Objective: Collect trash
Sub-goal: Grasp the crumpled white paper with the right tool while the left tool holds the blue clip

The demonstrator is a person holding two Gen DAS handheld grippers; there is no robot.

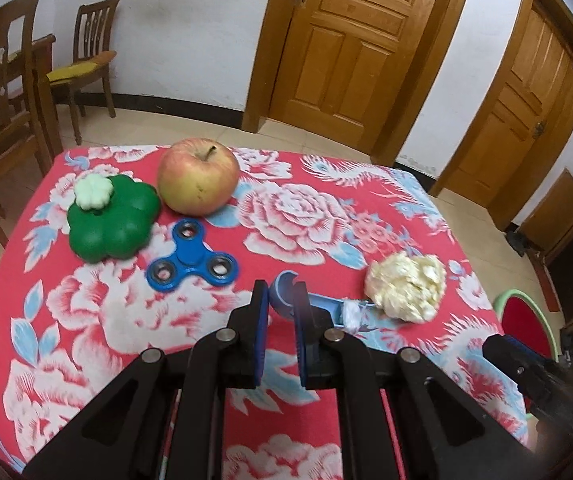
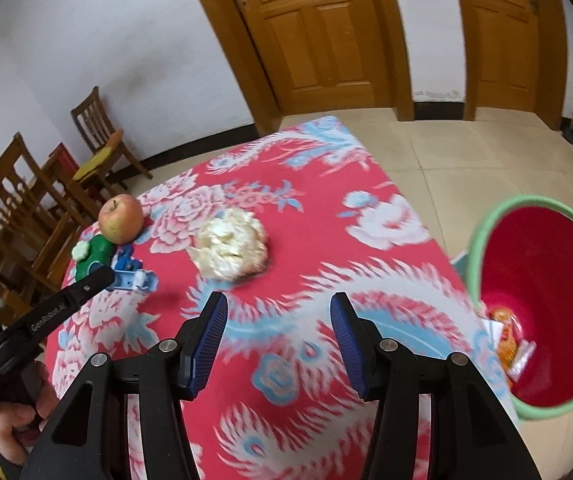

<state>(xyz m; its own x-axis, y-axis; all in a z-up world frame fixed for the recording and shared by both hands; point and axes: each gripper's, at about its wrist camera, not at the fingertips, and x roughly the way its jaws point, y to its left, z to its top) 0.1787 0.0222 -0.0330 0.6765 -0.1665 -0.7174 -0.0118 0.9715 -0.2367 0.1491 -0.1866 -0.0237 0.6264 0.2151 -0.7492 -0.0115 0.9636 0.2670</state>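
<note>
The left tool has its blue-padded fingers narrowed around the curved end of a small blue plastic floss pick with a bit of white fluff on it; whether the pads already pinch it or only bracket it cannot be told. The pick lies on the desk, which wears a red cloth with white and blue flowers. Just beside the pick sits a crumpled cream-white tissue wad. The right tool hangs wide open and empty above the cloth, short of that wad. Off the desk's right edge stands a red bin with a pale green rim, with an orange wrapper in its bottom. A pink-yellow apple, a green flower-shaped toy and a blue three-lobed fidget spinner look like keepers.

The step in hand seems to be picking up the floss pick. Next, the left tool would need a firm close, a lift, and a carry across to the bin; the right could take the tissue.
</note>
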